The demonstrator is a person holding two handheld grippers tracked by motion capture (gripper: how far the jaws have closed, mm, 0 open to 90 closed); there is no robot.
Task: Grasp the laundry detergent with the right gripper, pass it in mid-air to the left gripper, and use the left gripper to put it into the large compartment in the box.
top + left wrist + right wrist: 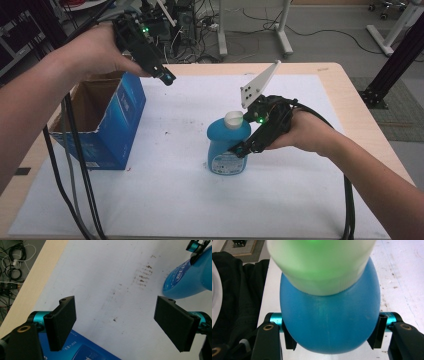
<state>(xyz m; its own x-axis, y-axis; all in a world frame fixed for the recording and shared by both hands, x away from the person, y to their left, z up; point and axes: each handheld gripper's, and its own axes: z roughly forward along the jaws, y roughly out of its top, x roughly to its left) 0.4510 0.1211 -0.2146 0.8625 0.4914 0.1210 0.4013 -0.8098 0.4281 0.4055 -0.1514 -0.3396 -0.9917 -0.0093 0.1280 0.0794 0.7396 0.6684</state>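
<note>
Right tongs point(332, 336) clamp the blue bottle point(227, 145), which stands upright on the counter point(310, 190), its sides between the jaws. Left tongs point(115, 323) hang wide apart above the box point(102, 125), well apart from the bottle.

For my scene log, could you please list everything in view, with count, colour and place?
Detergent bottle: one, blue with a white cap, upright at the table's middle, between the right gripper's jaws.
Cardboard box: one, blue outside, brown inside, open, on the table's left.
Sheet: one, white, stained, covering the table.
Table: one, light wood.
Cables: several, black, on the floor beyond.
Left gripper: one, black, open, held above the box.
Right gripper: one, black, shut on the bottle.
Hands: two, one per gripper.
</note>
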